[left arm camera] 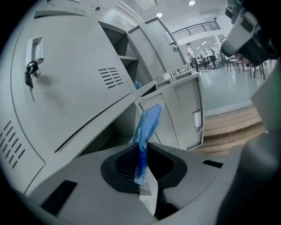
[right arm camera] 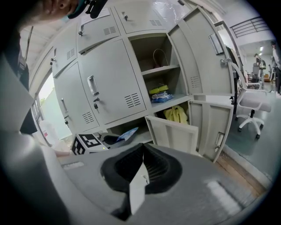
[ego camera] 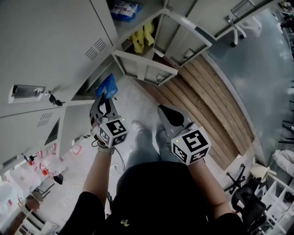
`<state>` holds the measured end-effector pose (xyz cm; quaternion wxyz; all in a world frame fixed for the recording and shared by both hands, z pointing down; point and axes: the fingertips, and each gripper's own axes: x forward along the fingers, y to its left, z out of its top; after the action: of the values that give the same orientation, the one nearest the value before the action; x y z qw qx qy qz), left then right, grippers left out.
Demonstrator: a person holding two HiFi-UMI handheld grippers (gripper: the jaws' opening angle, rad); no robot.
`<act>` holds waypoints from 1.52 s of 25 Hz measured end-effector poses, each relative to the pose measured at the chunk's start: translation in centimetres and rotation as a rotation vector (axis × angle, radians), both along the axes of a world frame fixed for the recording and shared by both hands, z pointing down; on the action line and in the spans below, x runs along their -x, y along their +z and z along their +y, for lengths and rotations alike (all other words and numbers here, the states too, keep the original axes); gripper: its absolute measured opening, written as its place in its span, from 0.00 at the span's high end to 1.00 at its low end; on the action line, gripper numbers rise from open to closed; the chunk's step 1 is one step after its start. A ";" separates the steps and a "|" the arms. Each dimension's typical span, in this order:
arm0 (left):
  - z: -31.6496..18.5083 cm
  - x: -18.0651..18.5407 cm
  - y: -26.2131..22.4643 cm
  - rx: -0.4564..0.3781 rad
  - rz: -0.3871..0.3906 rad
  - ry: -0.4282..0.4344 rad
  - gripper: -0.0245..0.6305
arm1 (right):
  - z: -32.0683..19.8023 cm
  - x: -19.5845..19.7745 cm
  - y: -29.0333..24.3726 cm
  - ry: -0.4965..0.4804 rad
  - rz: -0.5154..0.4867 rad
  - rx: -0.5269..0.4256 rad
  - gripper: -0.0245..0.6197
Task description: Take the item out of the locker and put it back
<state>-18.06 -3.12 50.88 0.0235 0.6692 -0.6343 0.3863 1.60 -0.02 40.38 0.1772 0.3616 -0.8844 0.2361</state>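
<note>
The left gripper is clamped on a thin blue packet, held before the locker's open lower compartment. Unlike the left gripper view, the right gripper view shows a yellow item inside the locker. The right gripper's jaws meet, empty.

Light is even, cool and diffuse in all 3 views, with soft, weak shadows. In the head view the floor carries a pale sheen. The person's dark top is dim and shows little detail. The lockers bow with the wide lens. Both gripper views are fisheye circles with black corners and strongly curved edges. In the left gripper view the ceiling lamps burn out to white spots, the bag is sharp, and the right edge is a blurred grey mass. In the right gripper view the open compartments sit in shade and the top left is smeared.
</note>
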 end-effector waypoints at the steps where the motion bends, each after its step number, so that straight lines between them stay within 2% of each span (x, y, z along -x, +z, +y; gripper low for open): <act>1: 0.3 -0.2 -0.6 -0.003 0.010 0.000 0.88 | 0.0 0.0 -0.3 -0.006 -0.003 -0.007 0.96; 10: 2.7 -1.3 -7.8 -0.068 0.147 -0.022 0.88 | 0.4 -0.2 -3.6 -0.046 -0.040 -0.069 0.96; 20: 4.8 -3.4 -16.6 -0.152 0.329 0.001 0.89 | 0.7 -0.4 -7.2 -0.120 -0.079 -0.137 0.96; 22: 5.1 -4.0 -18.0 -0.168 0.345 0.014 0.89 | 0.6 -0.5 -7.9 -0.126 -0.091 -0.153 0.96; 25: 5.7 -5.0 -19.8 -0.182 0.372 0.027 0.89 | 0.3 -0.7 -8.9 -0.137 -0.109 -0.172 0.96; 32: 6.4 -6.7 -22.7 -0.202 0.504 0.009 0.89 | -0.2 -1.8 -11.2 -0.164 -0.116 -0.219 0.96; 38: 6.6 -7.4 -24.6 -0.226 0.550 0.002 0.89 | -0.4 -2.5 -12.3 -0.176 -0.132 -0.232 0.96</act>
<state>-10.67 3.46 26.33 0.1194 0.7477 -0.6426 0.1176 4.13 -0.41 28.05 0.0955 0.2842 -0.9438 0.1391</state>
